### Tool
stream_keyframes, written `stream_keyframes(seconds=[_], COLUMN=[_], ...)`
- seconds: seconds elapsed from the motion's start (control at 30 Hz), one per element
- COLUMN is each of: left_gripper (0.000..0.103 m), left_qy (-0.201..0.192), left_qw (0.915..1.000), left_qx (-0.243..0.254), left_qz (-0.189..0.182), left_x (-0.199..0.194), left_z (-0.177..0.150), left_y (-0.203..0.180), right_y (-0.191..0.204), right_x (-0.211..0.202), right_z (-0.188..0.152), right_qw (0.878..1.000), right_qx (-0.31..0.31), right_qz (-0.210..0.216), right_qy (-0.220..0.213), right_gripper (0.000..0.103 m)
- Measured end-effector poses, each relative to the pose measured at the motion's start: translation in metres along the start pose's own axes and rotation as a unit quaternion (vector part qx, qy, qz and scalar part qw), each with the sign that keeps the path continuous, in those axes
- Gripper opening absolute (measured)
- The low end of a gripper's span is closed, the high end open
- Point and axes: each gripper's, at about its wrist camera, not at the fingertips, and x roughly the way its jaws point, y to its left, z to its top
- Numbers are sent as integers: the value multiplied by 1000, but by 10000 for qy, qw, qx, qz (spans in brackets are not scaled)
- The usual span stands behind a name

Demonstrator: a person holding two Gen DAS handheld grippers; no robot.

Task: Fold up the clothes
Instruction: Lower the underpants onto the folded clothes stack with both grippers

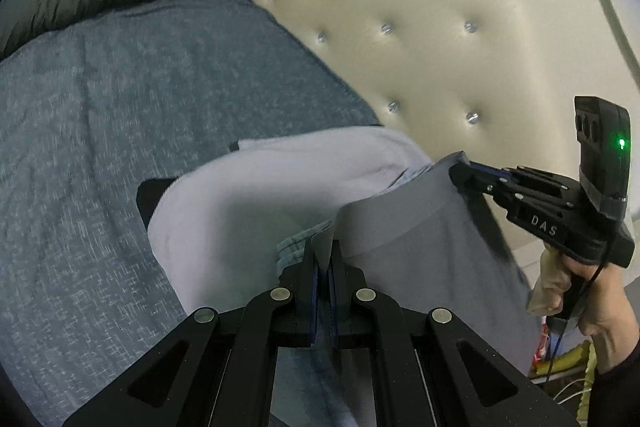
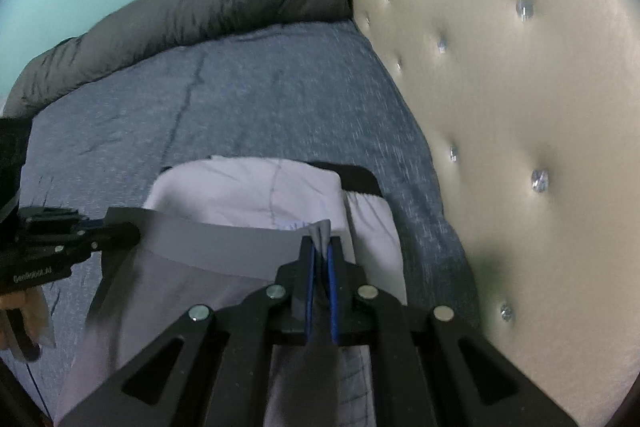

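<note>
Two grippers, left gripper (image 1: 324,259), right gripper (image 2: 321,247), one garment (image 1: 400,227)

One pale grey garment (image 1: 404,247), soft fabric with a broad smooth hem band along its raised upper edge. That edge is lifted and stretched taut between two pinched corners; the rest hangs down. Beneath it a pale lilac-white portion (image 2: 248,187) lies on the bed near the headboard edge.

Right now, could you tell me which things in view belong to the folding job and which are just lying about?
Job:
pale lilac garment with grey waistband
left tool, shut on the waistband
right tool, shut on the waistband

Lying about:
dark grey puffy duvet
cream tufted headboard
blue-grey bedspread
</note>
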Motion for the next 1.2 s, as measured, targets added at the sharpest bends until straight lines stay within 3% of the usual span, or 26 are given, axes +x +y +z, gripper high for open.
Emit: stream_keyframes(seconds=[0.1,0.2,0.23,0.27,0.5,0.67,0.73,1.07,1.2], left_gripper=[8,28,40,41,41,41,41,41,41], left_qy=[-6,-11,-13,-15,-288,-293,-170,78,112], left_qw=[10000,9999,9999,9999,9994,9995,9997,9998,9997], left_qx=[-46,-93,-108,-123,-77,77,173,-118,-111], left_qz=[44,88,102,117,185,-41,-33,162,176], left_x=[-1,-2,-2,-3,-24,-21,-13,18,21], left_z=[-2,-4,-5,-6,-7,-11,-13,-23,-27], left_y=[5,9,11,13,9,-7,-12,12,11], right_y=[-3,-9,-12,-15,-25,-9,-1,-23,-24], right_x=[0,-8,-12,-17,-53,-40,-28,15,14], right_z=[-1,-1,-1,0,0,-4,-5,-1,-3], right_qw=[9999,9994,9991,9986,9943,9938,9960,9936,9936], right_qx=[122,309,384,454,650,342,180,792,812], right_qz=[-31,7,-2,49,559,1035,870,565,573], right_qy=[-23,-130,-180,-255,-634,-202,56,580,531], right_gripper=[12,14,14,14,14,13,12,7,7])
